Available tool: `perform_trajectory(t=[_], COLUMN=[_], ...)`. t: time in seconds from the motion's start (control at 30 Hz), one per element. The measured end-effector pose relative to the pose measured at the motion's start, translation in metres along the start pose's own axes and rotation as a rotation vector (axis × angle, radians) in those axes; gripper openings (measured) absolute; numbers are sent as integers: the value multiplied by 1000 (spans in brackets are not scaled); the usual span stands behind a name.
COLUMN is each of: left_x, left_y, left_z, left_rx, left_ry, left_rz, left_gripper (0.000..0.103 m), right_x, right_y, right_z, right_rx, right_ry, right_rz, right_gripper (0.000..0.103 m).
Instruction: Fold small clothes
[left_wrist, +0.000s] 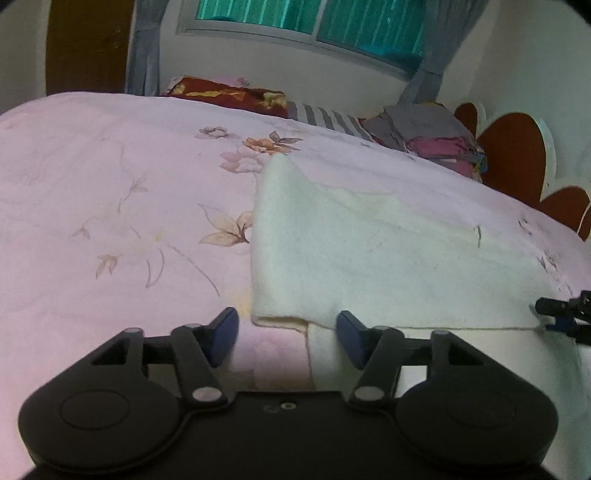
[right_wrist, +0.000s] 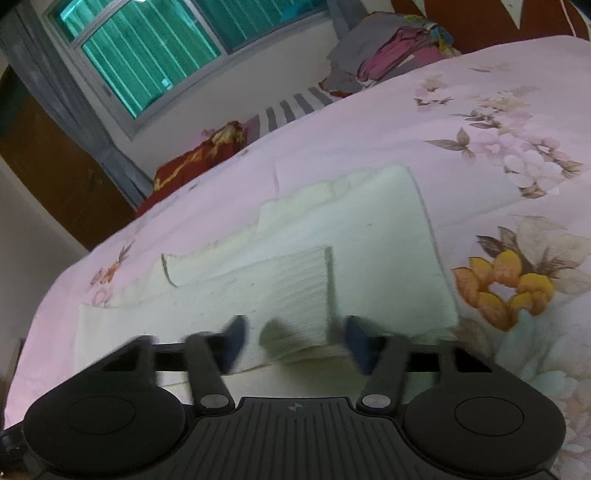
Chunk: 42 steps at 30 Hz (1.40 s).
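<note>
left tool spread wide, nothing between the fingers, sitting at the near-left corner of the cream garment. right tool also spread wide, straddling the garment's near edge where a ribbed cuff lies; contact unclear, frame blurred. one cream garment, partly folded, flat on the floral bedsheet. beyond the garment: one red pillow, one pile of clothes

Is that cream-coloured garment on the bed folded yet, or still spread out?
Partly folded. The cream garment lies flat on the flowered bedsheet, with a ribbed flap doubled back over it and layered edges at its near corner.
</note>
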<state>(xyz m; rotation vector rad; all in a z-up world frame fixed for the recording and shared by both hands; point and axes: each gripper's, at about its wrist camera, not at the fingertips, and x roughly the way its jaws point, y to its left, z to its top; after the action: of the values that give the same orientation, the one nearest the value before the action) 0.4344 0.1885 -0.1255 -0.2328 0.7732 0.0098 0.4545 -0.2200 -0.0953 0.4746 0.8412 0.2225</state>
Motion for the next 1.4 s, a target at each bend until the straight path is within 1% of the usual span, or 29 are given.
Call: perform_trajectory(t=[0.03,0.07,0.13,0.2,0.37,0.4,0.5,0.53,0.57,0.63,0.67,0.77,0.87,1.0,1.03,1.07,1.13,1.23,1.33,1.4], left_x=[-1,-1,-3,-4,-7,-8,-7,-7,-8,-8,-7,-8,-8,-8,-10,-12,-18,-18,-16,-16], left_y=[2,2,2,3,11,12,13,13,13,15,16,20,16,17,19,22,26,22,17,18], left_z=[-1,-1,-3,-3,-5,-5,-3,-3,-3,-4,-4,-4,-3,-2,0,1,0,0,-2,-1], left_rx=[8,22,38,45,28,28,24,21,20,17,15,-8,6,-4,-31,-64,-124,-119,-107,-122], left_ry=[3,5,8,11,11,12,17,19,19,18,18,18,18,21,19,10,-25,-18,-16,-25], left_rz=[-3,-2,-6,-11,-26,-24,-16,-16,-15,-11,-2,-16,-2,-1,-8,-19,-54,-78,-74,-72], left_gripper=[54,52,52,50,43,40,37,37,35,30,26,26,26,26,26,29,32,33,33,33], right_x=[3,6,10,12,9,9,5,1,-4,-15,-20,-20,-20,-25,-27,-28,-28,-30,-29,-28], right_y=[2,4,6,7,5,5,8,8,7,1,-4,-19,-26,-20,-18,-17,-15,-15,-17,-18], right_z=[1,1,2,3,3,4,5,7,9,13,15,17,15,16,17,17,19,22,23,22], right_rx=[-10,-25,-45,-61,-77,-79,-84,-85,-87,-64,-62,-54,-48,-73,-84,-92,-105,-104,-101,-103], right_ry=[3,5,11,19,11,9,-8,-25,-56,-103,-116,-101,-91,-119,-127,-128,-125,-132,-128,-122], right_rz=[-8,-17,-21,-18,-11,-10,-9,-15,-29,-34,-55,-91,-86,-79,-77,-74,-69,-58,-58,-59], right_gripper=[40,36,23,12,10,9,9,5,3,3,3,3,3,3,3,3,3,3,3,3])
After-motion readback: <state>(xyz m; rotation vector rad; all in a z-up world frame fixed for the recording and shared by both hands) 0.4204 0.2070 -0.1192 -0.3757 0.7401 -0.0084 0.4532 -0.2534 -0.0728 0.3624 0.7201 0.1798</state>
